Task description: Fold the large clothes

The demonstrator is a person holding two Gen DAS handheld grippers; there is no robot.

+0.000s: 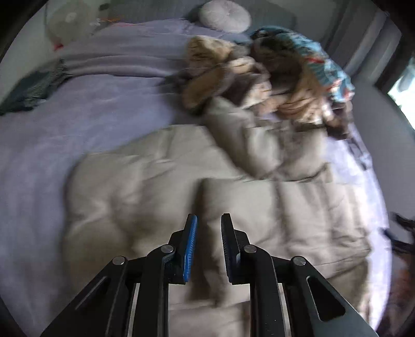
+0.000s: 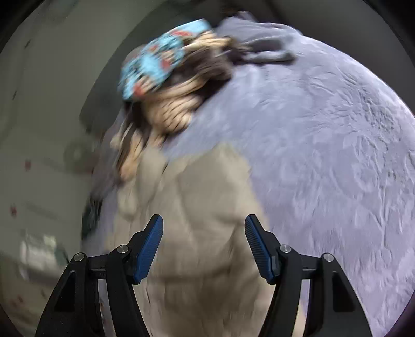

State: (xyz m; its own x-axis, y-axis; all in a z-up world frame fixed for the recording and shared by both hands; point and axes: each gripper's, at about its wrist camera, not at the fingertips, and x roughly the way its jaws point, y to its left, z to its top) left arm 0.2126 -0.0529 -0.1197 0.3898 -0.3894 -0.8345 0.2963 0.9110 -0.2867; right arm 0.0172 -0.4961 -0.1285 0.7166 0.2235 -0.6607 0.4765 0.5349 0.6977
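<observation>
Bare lavender bed cover lay free left of the beige padded coat. Heaped striped and blue clothes blocked the far right corner, touching the coat's upper end. Round cushion sat at the headboard; dark folded cloth on the left edge.

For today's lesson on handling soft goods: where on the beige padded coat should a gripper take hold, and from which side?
Probably at an outer edge, not the puffy middle. The beige padded coat lies spread on the lilac bedspread, and its quilted panels look too thick to pinch from above. The open right gripper could come in low along the coat's edge beside bare bedspread and close on the thin hem.
</observation>
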